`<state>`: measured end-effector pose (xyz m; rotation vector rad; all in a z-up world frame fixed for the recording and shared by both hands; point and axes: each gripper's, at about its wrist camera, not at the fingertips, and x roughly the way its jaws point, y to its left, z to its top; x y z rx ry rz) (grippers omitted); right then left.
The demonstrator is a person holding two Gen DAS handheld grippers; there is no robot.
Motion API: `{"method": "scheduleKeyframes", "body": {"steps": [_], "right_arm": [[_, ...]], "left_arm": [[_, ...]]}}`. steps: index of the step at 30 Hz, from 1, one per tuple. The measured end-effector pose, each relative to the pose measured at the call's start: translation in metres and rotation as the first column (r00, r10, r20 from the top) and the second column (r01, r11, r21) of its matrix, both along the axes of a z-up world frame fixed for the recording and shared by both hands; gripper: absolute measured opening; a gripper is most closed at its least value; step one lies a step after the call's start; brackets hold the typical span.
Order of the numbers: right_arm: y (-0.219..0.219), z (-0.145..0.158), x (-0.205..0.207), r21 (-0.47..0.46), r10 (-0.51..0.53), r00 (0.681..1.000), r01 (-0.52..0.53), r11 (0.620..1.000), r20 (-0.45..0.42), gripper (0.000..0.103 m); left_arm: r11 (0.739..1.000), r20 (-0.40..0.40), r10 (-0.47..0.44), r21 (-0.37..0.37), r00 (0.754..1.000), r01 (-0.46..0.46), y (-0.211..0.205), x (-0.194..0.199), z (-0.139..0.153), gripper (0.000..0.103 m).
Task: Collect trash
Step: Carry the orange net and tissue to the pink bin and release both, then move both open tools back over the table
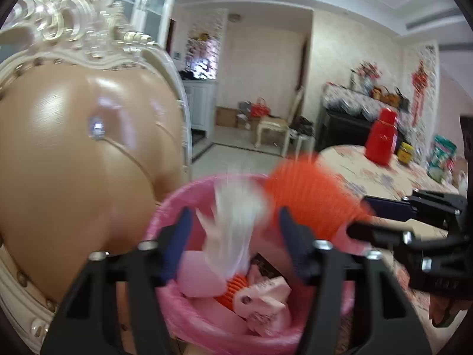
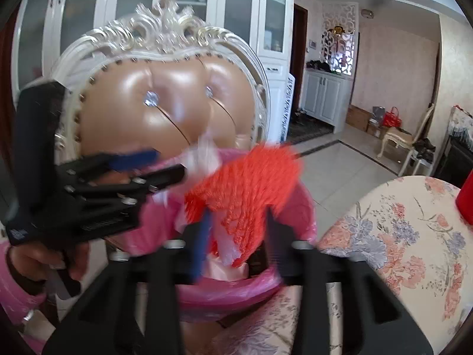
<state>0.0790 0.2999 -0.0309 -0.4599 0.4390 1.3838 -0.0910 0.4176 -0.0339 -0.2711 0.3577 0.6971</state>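
In the left wrist view the left gripper (image 1: 233,236) fills the lower middle of the frame, its jaws spread apart with nothing pinched between them; a blurred white wrapper (image 1: 236,219) hangs in the gap above the pink-lined bin (image 1: 177,204), touching neither finger as far as the blur allows. The bin sits in the lower centre, and inside it lie pale pink wrappers (image 1: 263,298) and a bit of orange ribbed trash (image 1: 233,288). Just right of the white wrapper, at the bin's far rim, is a blurred orange foam net (image 1: 313,195). The right gripper (image 1: 359,216) enters from the right edge, pointing toward that net. A tan padded chair (image 1: 74,153) with a carved cream frame fills the left half, and a table with a floral cloth (image 1: 354,171) runs along the right, bearing a red container (image 1: 381,139). In the right wrist view the right gripper (image 2: 239,236) stands at the lower centre, its jaws released and apart; the orange foam net (image 2: 245,183) and a strip of clear plastic blur between and above them, over the pink-lined bin (image 2: 298,207), and no pad visibly presses on it. The left gripper (image 2: 165,162) comes in from the left, held by a hand (image 2: 47,260) in a pink sleeve, with the white wrapper (image 2: 204,156) at its tips. The floral cloth (image 2: 399,230) lies at lower right.
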Motion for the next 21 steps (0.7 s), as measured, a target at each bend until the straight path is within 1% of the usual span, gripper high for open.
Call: {"method": "scheduleKeyframes", "body": {"steps": [1,3,6,8,10,11,14,16,18,19,21], "right_arm": [[-0.002,-0.001,0.002,0.003,-0.009,1.000,0.009,1.000,0.005,0.068],[-0.012,-0.002,0.006,0.019,-0.022,1.000,0.022,1.000,-0.009,0.068],[-0.035,-0.001,0.009,0.030,-0.049,0.999,0.050,0.998,-0.013,0.068],[-0.049,0.001,0.013,0.028,-0.068,0.998,0.068,0.997,-0.008,0.068],[-0.071,0.003,0.017,0.027,-0.100,0.995,0.099,0.995,0.003,0.069],[-0.086,0.005,0.019,0.027,-0.125,0.992,0.125,0.992,0.009,0.070],[-0.128,0.008,0.027,0.044,-0.195,0.981,0.195,0.980,0.006,0.072],[-0.158,0.011,0.032,0.058,-0.248,0.969,0.248,0.967,0.005,0.073],[-0.188,0.012,0.038,0.064,-0.317,0.948,0.316,0.947,0.011,0.077],[-0.204,0.013,0.042,0.067,-0.353,0.936,0.352,0.934,0.011,0.077],[-0.240,0.013,0.052,0.069,-0.436,0.900,0.435,0.898,0.005,0.079]], "left_arm": [[1.000,0.003,0.007,-0.005,1.000,-0.007,0.003,-0.002,0.000,0.064],[0.999,0.001,0.034,-0.004,0.999,-0.034,0.006,-0.010,0.001,0.069],[0.997,0.005,0.075,-0.001,0.997,-0.075,0.003,-0.023,-0.001,0.080],[0.996,0.008,0.093,-0.009,0.996,-0.093,-0.002,-0.029,-0.001,0.094],[0.995,0.022,0.103,-0.004,0.994,-0.103,-0.014,-0.032,0.000,0.098],[0.996,0.028,0.093,0.000,0.995,-0.093,-0.024,-0.033,0.001,0.098],[1.000,0.026,0.022,0.017,0.999,-0.023,-0.051,-0.020,0.007,0.098],[0.998,0.015,-0.036,0.045,0.999,0.035,-0.073,-0.003,0.012,0.098],[0.992,0.006,-0.110,0.063,0.994,0.110,-0.096,0.016,0.016,0.098],[0.988,0.004,-0.140,0.063,0.990,0.140,-0.106,0.025,0.015,0.098],[0.972,-0.003,-0.229,0.045,0.973,0.229,-0.130,0.049,0.016,0.098]]}}
